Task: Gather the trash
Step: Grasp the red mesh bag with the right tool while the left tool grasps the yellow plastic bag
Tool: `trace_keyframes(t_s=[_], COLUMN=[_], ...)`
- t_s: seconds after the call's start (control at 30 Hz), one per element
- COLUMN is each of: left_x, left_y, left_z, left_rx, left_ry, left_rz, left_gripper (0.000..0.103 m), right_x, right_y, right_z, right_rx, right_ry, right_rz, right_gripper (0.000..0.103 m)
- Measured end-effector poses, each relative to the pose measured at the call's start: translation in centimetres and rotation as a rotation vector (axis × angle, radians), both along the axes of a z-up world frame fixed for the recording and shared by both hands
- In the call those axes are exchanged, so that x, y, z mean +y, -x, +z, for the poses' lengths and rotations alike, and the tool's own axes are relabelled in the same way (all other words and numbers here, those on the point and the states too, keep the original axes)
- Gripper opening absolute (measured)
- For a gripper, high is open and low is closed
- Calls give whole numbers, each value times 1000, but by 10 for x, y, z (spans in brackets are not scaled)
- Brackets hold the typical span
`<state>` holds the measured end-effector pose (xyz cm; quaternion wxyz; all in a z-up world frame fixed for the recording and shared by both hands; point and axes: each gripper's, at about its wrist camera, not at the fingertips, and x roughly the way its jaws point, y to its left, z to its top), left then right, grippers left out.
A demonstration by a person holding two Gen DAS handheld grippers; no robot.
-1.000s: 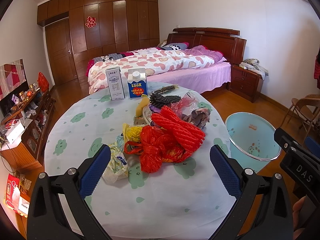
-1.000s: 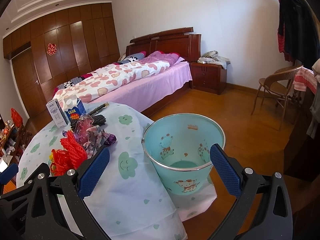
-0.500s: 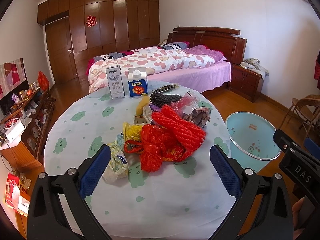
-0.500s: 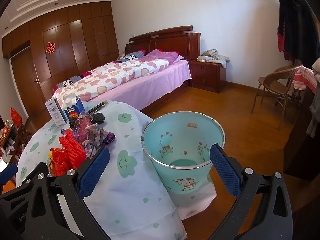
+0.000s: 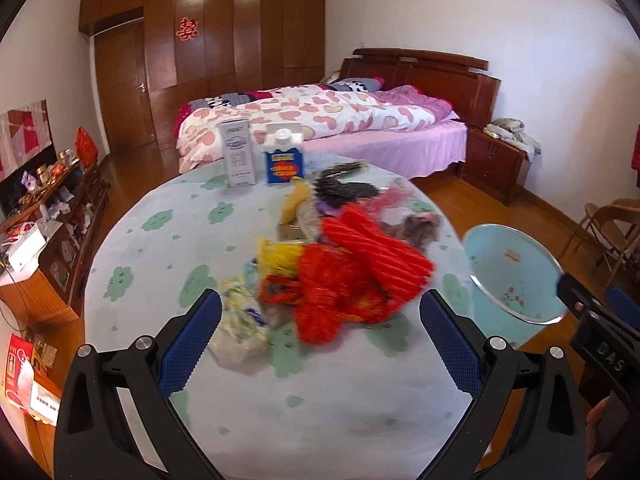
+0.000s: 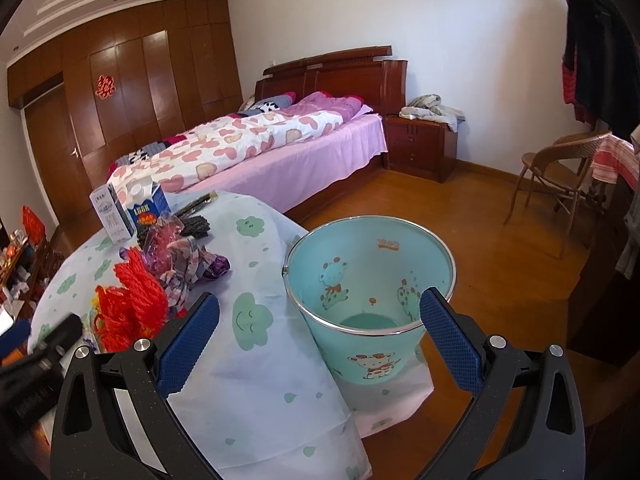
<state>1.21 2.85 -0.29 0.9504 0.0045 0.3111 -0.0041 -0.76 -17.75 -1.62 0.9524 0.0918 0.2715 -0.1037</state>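
Both grippers spread wide, holding nothing, over the round table (image 5: pixel 168 240) with the trash pile.

Left gripper (image 5: pixel 320 344) fingers released, hovering above the table's near side, pile just beyond its tips: red mesh bags (image 5: pixel 352 276), yellow mesh (image 5: pixel 280 256), crumpled pale wrapper (image 5: pixel 240 320), black bundle (image 5: pixel 344 190) further back. White carton (image 5: pixel 239 152) and blue carton (image 5: pixel 284 160) stand upright at the table's far edge. Right gripper (image 6: pixel 320 342) fingers also released, off the table's right side, above the teal bin (image 6: pixel 372 280), which stands on the floor touching the hanging tablecloth (image 6: pixel 256 360). Bin interior looks bare except for its printed pattern. Left view is motion-blurred.
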Motion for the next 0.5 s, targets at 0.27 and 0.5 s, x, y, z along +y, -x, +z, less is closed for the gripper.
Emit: trace_keyframes(t_s=[0.27,0.5], left_x=[60,102], left_y=[-19,-38], left_z=[-33,-51], left_rx=[79,132], left_ry=[17,97], left_rz=[38,95], left_gripper=[97,91], right_x=[18,64], right_y=[-21,-62], right_z=[-6,-6], right_rx=[7,-8], right_ry=[-6,-11], right_rz=[203,397], right_gripper=[98,77])
